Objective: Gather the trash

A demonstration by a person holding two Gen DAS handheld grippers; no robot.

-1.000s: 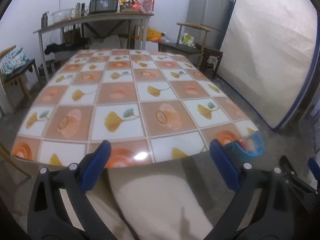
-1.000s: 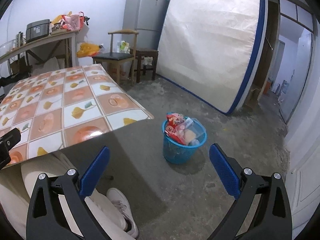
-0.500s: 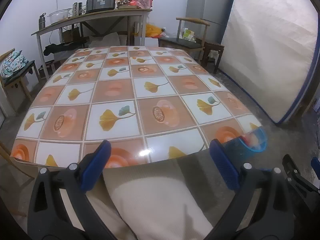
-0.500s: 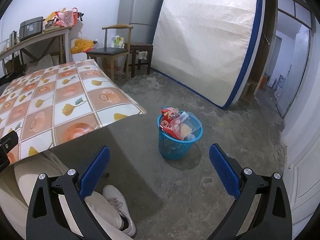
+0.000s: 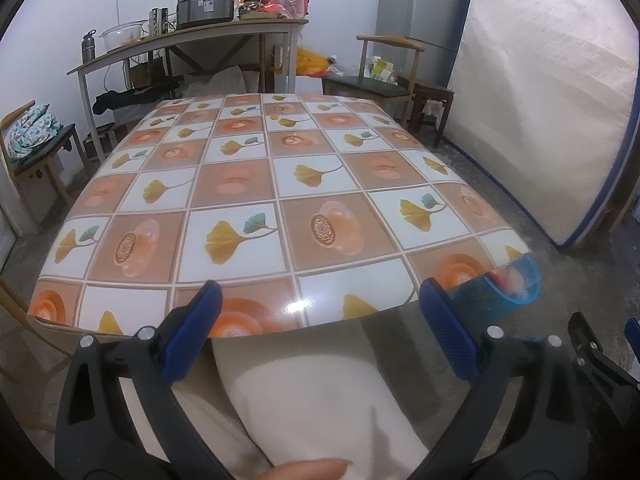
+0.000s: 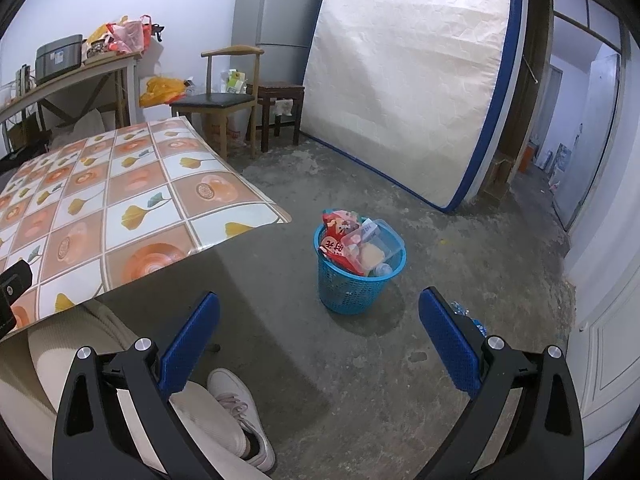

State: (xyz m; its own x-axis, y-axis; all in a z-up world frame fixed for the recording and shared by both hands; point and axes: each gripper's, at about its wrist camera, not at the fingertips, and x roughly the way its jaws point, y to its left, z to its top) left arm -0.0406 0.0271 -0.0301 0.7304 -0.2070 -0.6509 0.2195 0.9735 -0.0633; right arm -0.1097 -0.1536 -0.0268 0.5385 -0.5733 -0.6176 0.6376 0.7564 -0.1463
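A blue plastic trash basket (image 6: 360, 276) stands on the concrete floor right of the table, filled with red snack wrappers (image 6: 338, 238) and a clear plastic box (image 6: 376, 244). In the left wrist view the basket (image 5: 500, 296) peeks out past the table's front right corner. My right gripper (image 6: 318, 344) is open and empty, held above the floor in front of the basket. My left gripper (image 5: 318, 338) is open and empty, just in front of the table's near edge above my lap. No loose trash shows on the floral tablecloth (image 5: 280, 192).
A mattress (image 6: 408, 80) leans on the wall beside a fridge (image 6: 276, 20). A wooden chair (image 6: 220, 100) and stool (image 6: 280, 96) stand behind the table. A cluttered side bench (image 5: 192, 36) lines the back wall. My legs and shoe (image 6: 240, 412) are below.
Both grippers stay open. The right view has shifted slightly, so the basket sits a little lower left in frame. The left view has drifted back a bit from the table.
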